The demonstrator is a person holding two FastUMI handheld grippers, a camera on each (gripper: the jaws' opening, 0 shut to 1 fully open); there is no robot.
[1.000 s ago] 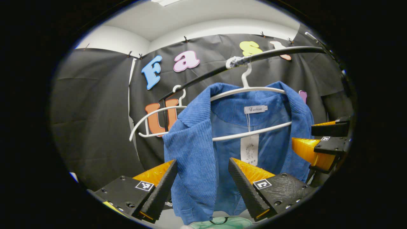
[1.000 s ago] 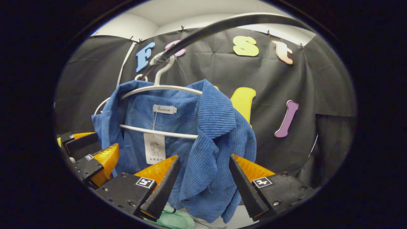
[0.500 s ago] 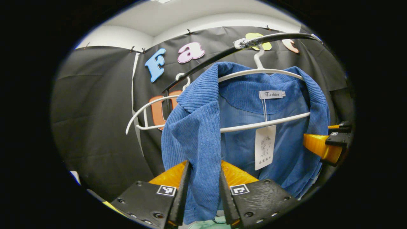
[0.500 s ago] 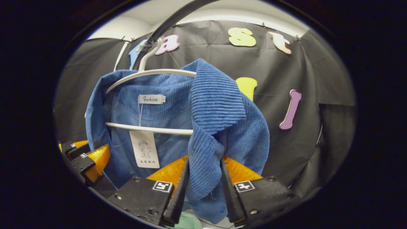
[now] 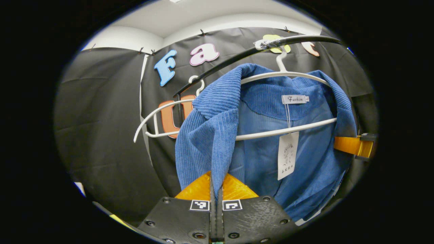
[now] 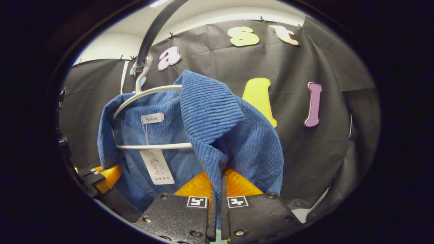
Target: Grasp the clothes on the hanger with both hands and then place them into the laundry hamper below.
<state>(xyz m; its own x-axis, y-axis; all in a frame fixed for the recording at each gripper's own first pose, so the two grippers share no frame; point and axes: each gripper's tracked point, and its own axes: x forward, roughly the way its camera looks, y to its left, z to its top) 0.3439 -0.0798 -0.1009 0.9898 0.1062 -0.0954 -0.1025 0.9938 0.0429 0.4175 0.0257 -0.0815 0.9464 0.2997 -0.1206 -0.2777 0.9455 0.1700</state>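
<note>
left gripper view, left gripper (image 5: 216, 203): clenching on the jacket's front edge below the hanger, fingers pressing the cloth from both sides.
right gripper view, right gripper (image 6: 217, 206): likewise clamping the other front edge, just below the hanger's crossbar.
change: a second ago both pairs of fingers were standing wide apart around the lapels; now both are closing down to a thin seam of fabric.
meaning: the two-handed grasp is looking complete, so lifting the garment off the hanger is likely coming next.
blue corduroy jacket (image 5: 264, 149): still hanging on the white hanger (image 5: 288, 74), collar folding outward over its shoulders, ribbed lapels drooping, a paper tag (image 5: 287, 154) dangling below the crossbar.
hanger's support: hooking over a black rail (image 5: 298, 40) above; a second white hanger (image 5: 159, 115) is hanging bare beside the first.
hamper: lying somewhere beneath the hanger, i am judging from the task.
</note>
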